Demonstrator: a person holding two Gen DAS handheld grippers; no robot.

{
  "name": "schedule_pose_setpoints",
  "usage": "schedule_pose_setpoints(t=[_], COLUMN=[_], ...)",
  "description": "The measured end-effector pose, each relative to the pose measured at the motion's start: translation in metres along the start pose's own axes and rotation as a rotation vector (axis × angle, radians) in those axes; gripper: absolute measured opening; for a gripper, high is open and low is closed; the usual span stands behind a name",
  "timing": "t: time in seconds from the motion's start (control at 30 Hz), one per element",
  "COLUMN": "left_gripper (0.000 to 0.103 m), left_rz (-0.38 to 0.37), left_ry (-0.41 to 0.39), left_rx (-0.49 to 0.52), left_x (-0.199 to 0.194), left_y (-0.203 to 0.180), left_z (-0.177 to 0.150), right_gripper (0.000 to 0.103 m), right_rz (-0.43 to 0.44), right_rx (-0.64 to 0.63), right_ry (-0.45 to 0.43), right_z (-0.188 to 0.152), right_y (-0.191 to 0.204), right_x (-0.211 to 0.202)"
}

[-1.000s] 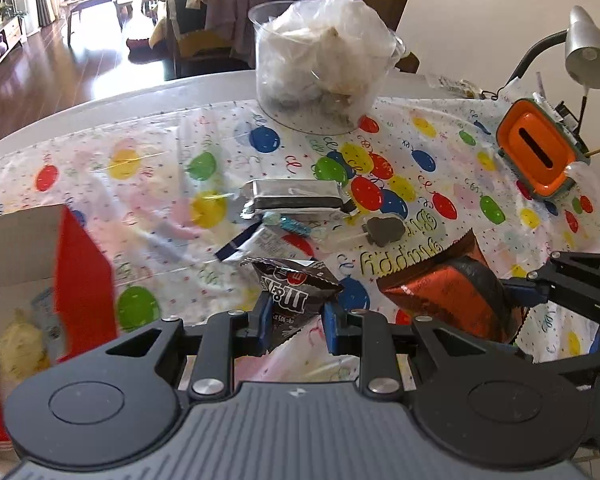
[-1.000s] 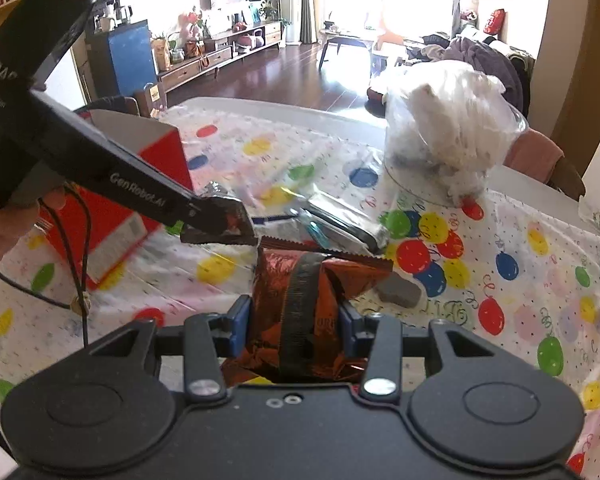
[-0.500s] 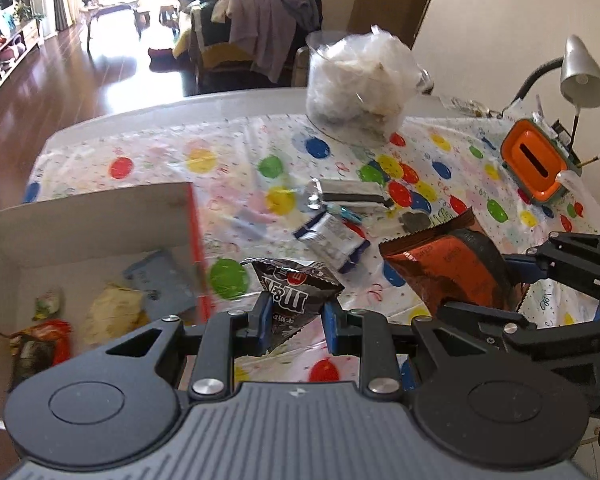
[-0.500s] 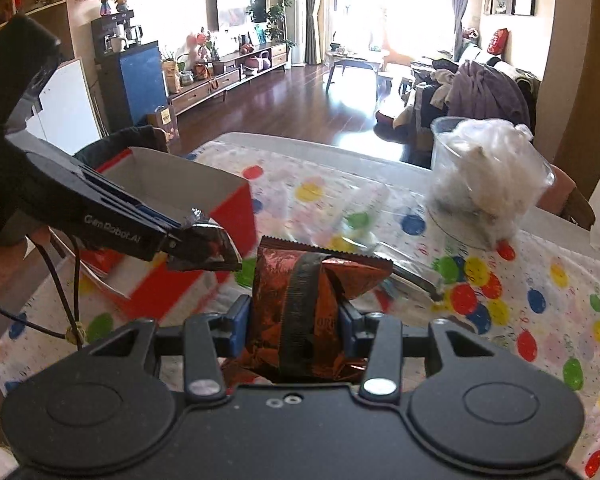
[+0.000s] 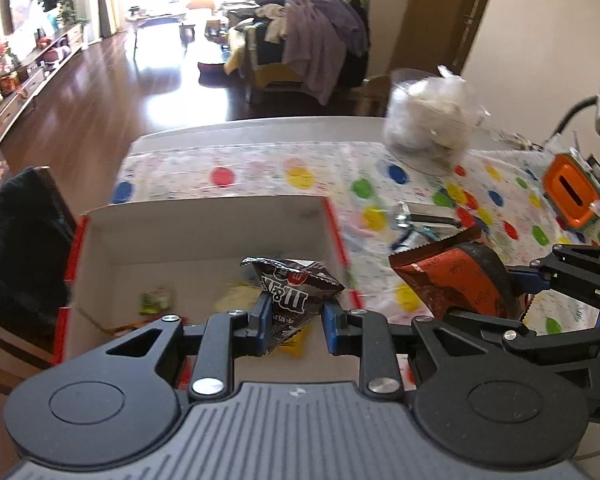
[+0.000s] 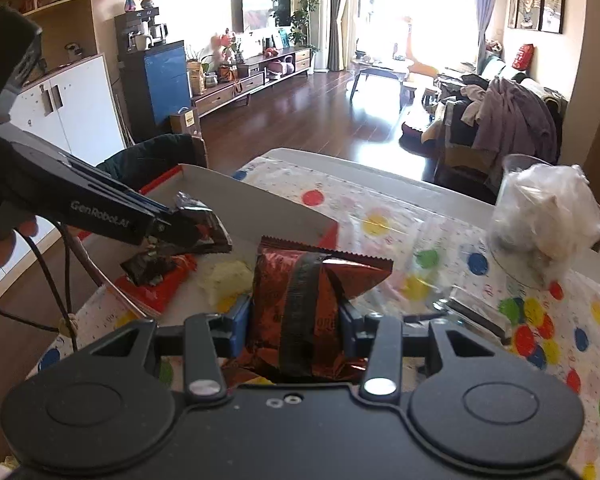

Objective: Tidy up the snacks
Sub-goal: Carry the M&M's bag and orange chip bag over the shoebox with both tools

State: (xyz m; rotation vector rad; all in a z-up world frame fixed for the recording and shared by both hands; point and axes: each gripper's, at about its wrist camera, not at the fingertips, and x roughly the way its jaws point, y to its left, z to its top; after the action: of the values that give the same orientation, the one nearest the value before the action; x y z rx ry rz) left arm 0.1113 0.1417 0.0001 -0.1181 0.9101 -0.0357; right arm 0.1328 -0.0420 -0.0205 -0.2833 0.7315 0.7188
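One table [image 5: 260,128] under a balloon-print cloth [image 5: 260,172]; one open box [image 5: 204,220] at its left end, a few snacks inside; one plastic tub [image 5: 428,128] at the far edge. Left gripper [image 5: 294,320] pinches one chocolate packet [image 5: 296,296] above the box; right gripper [image 6: 296,320] clamps one red-brown bag [image 6: 300,300] beside its right rim; cloth between box and tub bare.

The brown candy packet [image 5: 296,286] was glossy, crinkled foil, as was the red-brown snack bag [image 6: 300,304]. The box [image 5: 204,224] was matt cardboard. A shiny plastic cloth [image 5: 260,172] covered the counter. The floor [image 6: 300,120] was polished wood.
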Motion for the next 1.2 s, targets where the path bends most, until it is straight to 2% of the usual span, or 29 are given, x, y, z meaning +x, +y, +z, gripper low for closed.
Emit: schedule_pose_setpoints(t=[0.23,0.47,0.6,0.9,1.2], left_gripper=[0.025,0.025,0.025,0.025,0.025], left_rz=[0.063,0.118,0.131,0.155,0.160], left_ry=[0.021,0.079,0.115,0.267,0.398], left_rx=[-0.035,-0.071,-0.065,-0.057,-0.047], left_x=[0.004,0.027,0.042,0.090,0.121], left_y=[0.051,0.094,0.104,0.116,0.118], left_z=[0.000,0.009,0.016,0.028,0.035], right_gripper=[0.043,0.043,0.043,0.043,0.044], right_rz=[0.026,0.029,0.022,0.020,0.025], right_rx=[0.012,0.003,-0.011,-0.011,-0.029], right_ry=[0.040,0.091,0.126,0.223,0.260], right_z=[0.020,0.038,0.045,0.052,0.054], right_y=[0.021,0.040,0.047,0.048,0.052], right_x=[0.035,0.076,0.102,0.158,0.182])
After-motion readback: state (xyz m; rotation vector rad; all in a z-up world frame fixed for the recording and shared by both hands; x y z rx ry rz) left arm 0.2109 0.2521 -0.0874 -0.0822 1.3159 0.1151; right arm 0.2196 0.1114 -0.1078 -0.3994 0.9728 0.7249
